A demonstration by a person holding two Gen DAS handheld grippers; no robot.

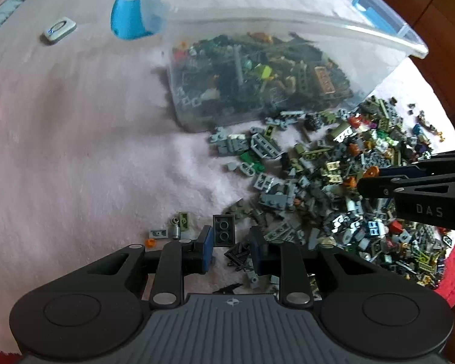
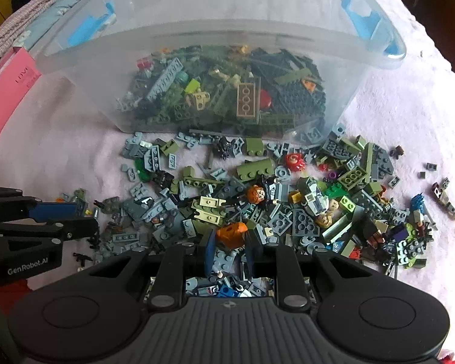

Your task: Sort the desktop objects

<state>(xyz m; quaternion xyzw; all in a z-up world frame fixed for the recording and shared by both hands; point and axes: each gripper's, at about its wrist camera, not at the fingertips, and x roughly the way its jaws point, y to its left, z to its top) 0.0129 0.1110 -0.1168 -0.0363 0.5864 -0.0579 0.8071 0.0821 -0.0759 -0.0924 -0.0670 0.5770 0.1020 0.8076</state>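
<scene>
Toy building bricks, small plastic pieces mostly grey and olive green (image 2: 257,200), lie in a loose heap on a pale pink fleecy cloth (image 1: 91,151) covering the surface, spilling out just in front of a clear plastic storage tub with blue clip handles (image 2: 75,69), which is itself part-filled with more bricks.

At the near edge of the heap, the right claw (image 2: 229,242) has its blue-padded jaws closed most of the way around an orange rounded plastic piece (image 2: 232,235); the pads look to be touching its sides, so I judge this a pick in hand, the grip just being taken. The next move calls for lifting it straight out without dragging the neighbouring grey plates, then carrying it to wherever orange parts belong; no sorting spot for it shows.

The left claw (image 1: 230,248) hovers at the heap's left fringe, jaws narrowly apart and holding nothing. A dark grey two-by-two-wide flat brick (image 1: 224,230) lies just beyond its tips, with dark scraps under the gap; either seems a likely target.

A small white oval device with a blue light (image 1: 58,29) lies well apart on the cloth.

Hard to make out: the underside of the orange piece, the bricks hidden beneath both claw bodies, and the tub's contents, blurred by its cloudy wall. The heap's right edge is cut off in the left wrist view.
</scene>
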